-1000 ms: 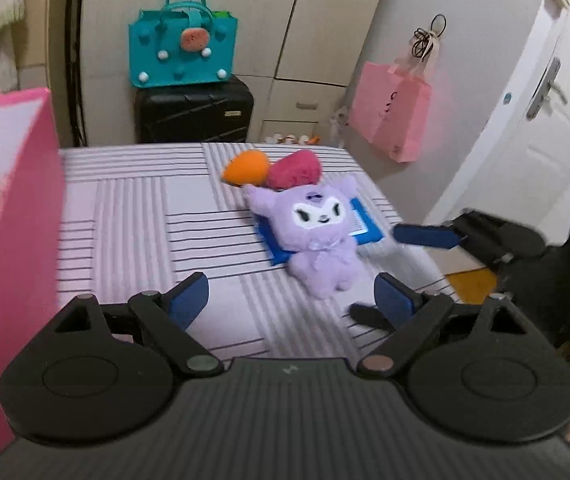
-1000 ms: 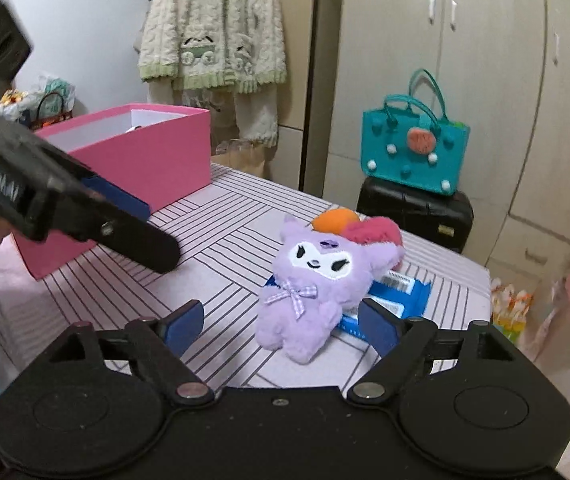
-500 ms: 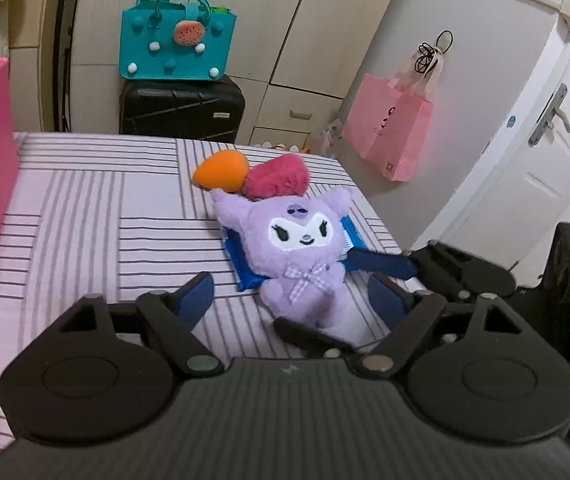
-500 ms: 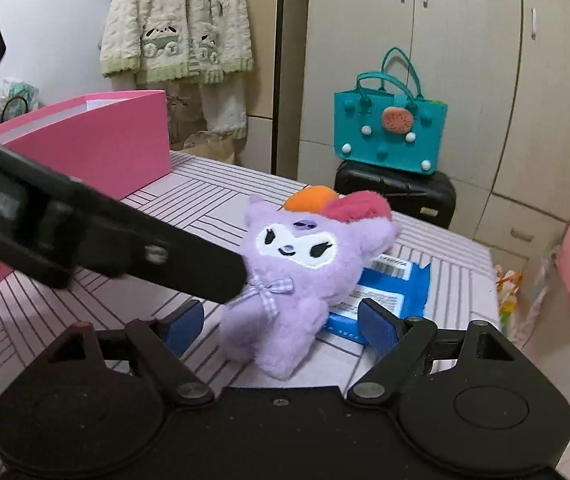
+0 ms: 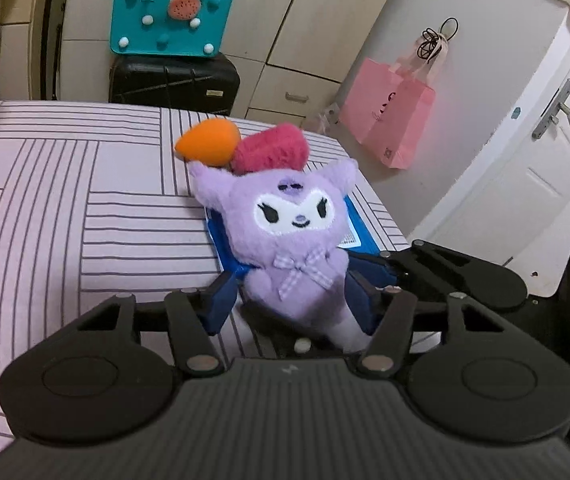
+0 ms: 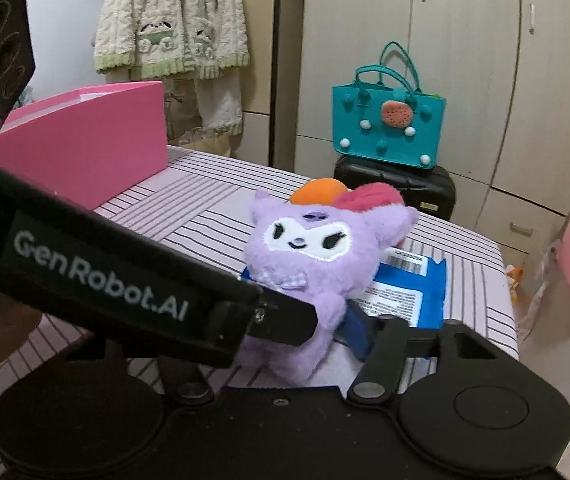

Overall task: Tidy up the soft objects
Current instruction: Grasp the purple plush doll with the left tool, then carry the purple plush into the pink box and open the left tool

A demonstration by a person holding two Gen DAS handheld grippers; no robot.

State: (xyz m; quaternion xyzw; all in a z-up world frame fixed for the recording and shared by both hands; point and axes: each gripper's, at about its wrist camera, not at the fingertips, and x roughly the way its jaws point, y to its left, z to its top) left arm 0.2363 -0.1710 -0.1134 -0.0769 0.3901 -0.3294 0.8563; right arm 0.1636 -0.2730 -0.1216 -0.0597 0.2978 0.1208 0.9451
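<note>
Presently the purple plush toy (image 5: 293, 236) lies on the striped bedcover (image 5: 65, 208), propped face-up over a blue packet (image 6: 409, 292), with its long axis running from the ears at the far end to the feet at the near end, pointing toward both tools. An orange plush piece (image 5: 209, 142) and a pink plush piece (image 5: 271, 150) sit just behind its head, touching it.

Left gripper (image 5: 291, 300): jaws closing, with the toy's lower body between the two blue pads. The left pad (image 5: 221, 300) stands just beside the toy's flank; whether it presses yet cannot be told for certain.

Right gripper (image 6: 317, 332): jaws closing, approaching the same lower body from the right side. Its right pad (image 6: 355, 330) sits against the toy's foot; the other is hidden behind the left tool, which crosses this view, so contact there cannot be confirmed.

Judgement: both tools converge on one end of the toy, their fingers crowding each other. The pink box (image 6: 85, 148) stands well apart, to the far left, nearer the left hand, and appears the likely destination.
</note>
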